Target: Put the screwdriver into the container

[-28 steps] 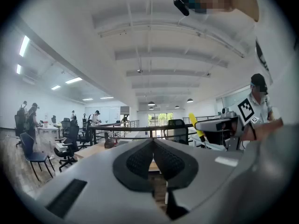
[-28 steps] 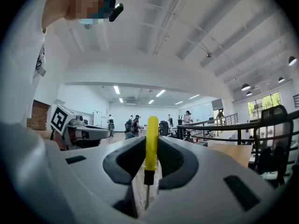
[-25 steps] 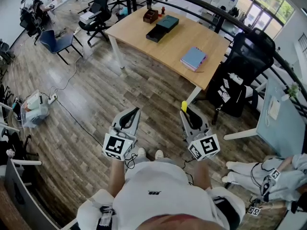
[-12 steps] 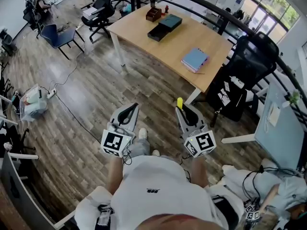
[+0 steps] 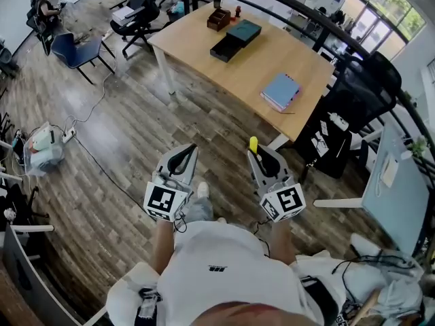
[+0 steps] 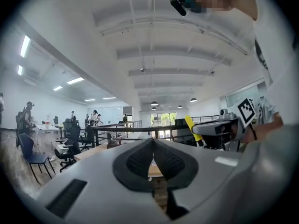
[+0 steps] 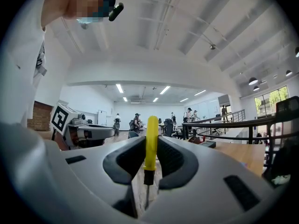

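A screwdriver with a yellow handle [image 7: 151, 139] stands upright between the pads of my right gripper [image 7: 151, 148], which is shut on it, its metal shaft pointing back toward the camera. In the head view the handle [image 5: 253, 145] sticks out past the right gripper [image 5: 258, 158], held above the wooden floor. My left gripper [image 5: 180, 163] hangs beside it, jaws shut and empty [image 6: 153, 146]. The black open container [image 5: 223, 48] lies on the wooden table [image 5: 258, 66], well ahead of both grippers.
On the table are also a dark green box [image 5: 243, 30], a small brown box [image 5: 217, 20] and a blue book [image 5: 281, 91]. A black office chair [image 5: 353, 100] stands right of the table. More chairs [image 5: 136, 15] and a floor cable [image 5: 95, 107] lie left.
The right gripper with the screwdriver has shifted slightly left and up in the head view. The view has shifted a little. The left gripper has hardly moved.
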A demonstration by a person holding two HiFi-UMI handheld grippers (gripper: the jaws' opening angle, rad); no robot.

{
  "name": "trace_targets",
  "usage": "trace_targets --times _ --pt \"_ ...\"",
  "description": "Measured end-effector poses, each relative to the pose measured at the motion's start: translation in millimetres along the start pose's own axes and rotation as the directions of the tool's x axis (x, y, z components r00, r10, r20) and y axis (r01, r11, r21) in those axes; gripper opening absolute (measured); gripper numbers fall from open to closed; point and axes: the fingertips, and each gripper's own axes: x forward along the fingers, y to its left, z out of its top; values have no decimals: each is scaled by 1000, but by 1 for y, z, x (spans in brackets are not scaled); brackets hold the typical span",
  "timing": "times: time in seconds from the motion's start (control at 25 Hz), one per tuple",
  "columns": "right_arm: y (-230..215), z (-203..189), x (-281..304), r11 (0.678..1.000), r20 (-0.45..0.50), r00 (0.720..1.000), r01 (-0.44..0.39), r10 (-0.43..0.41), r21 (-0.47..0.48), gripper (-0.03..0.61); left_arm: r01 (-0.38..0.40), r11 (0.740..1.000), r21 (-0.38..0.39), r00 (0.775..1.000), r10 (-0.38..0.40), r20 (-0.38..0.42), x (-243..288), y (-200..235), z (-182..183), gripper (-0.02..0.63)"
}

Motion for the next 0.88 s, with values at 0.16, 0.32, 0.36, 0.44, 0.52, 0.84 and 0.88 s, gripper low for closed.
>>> trace_targets --times 0.16,0.32,0.36,0.44,0.52,0.84,0.88 --pt "-13 -2 38 1000 -5 1000 4 -4 1 66 10 1000 -2 1000 -10 -5 23 32 -3 12" --pt "-26 -3 72 1000 -15 1000 13 -13 2 67 17 1000 -7 1000 -17 -10 44 63 -4 12" --pt "-28 -3 80 1000 -19 1000 15 -15 2 66 18 1000 -8 1000 -18 -11 48 70 -4 12" --pt "-32 -4 94 1000 -25 1000 19 -19 0 67 21 1000 -10 1000 -21 -8 57 84 -4 12" --pt "-36 -5 108 1000 -30 999 25 -25 -4 66 28 1000 -12 1000 -28 -3 66 96 -4 12" --pt "-50 -8 161 999 -40 999 32 -31 27 67 50 999 -8 999 -50 0 95 143 -5 12" --pt "-51 -7 166 999 -36 999 34 -33 22 67 54 999 -1 999 -54 0 97 148 -5 12"
